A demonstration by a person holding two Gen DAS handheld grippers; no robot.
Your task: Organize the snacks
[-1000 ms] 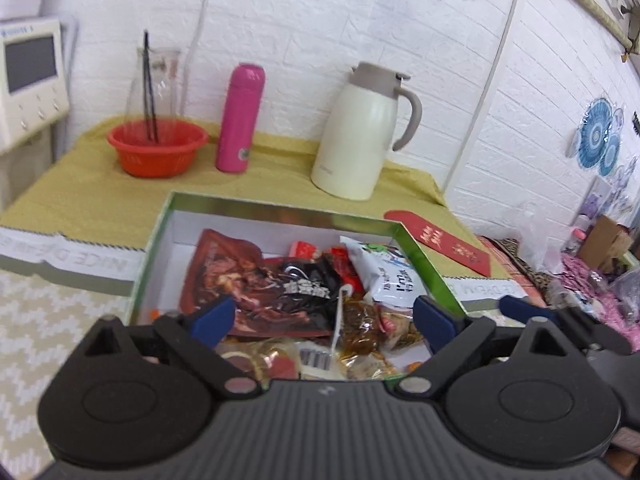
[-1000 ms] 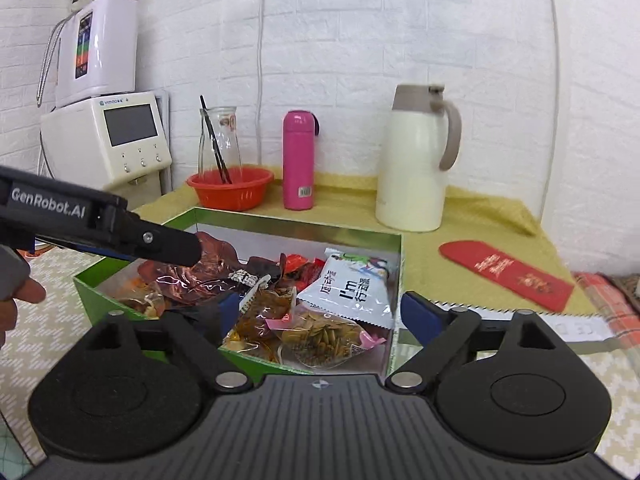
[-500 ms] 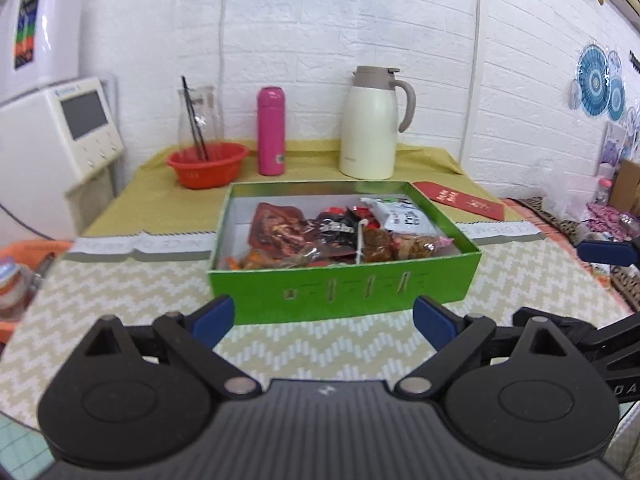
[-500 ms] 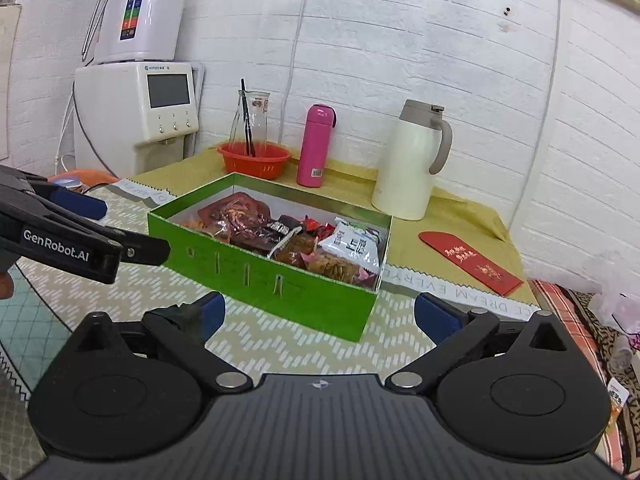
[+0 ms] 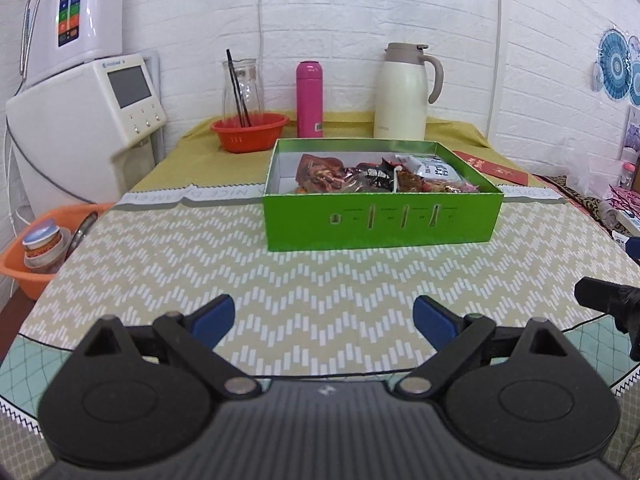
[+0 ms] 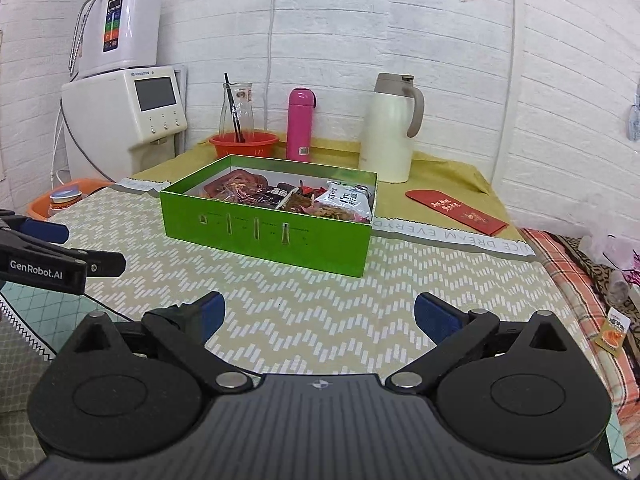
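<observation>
Well back from the work, the left gripper [image 5: 324, 316] and the right gripper [image 6: 320, 314] both hover over the near part of the zigzag-patterned tablecloth [image 5: 320, 280], each with its blue-padded fingers spread wide and holding nothing. Toward the table's far half sits the green box [image 5: 380, 220], uncovered and filled with snack packets [image 5: 360, 174]; a white packet [image 6: 346, 200] lies at its right end. Behind it, near the far edge, stand an orange bowl [image 5: 250, 130], a pink bottle [image 5: 309, 98] and a cream jug [image 5: 404, 92]. A red envelope [image 6: 456, 210] lies toward the right edge.
</observation>
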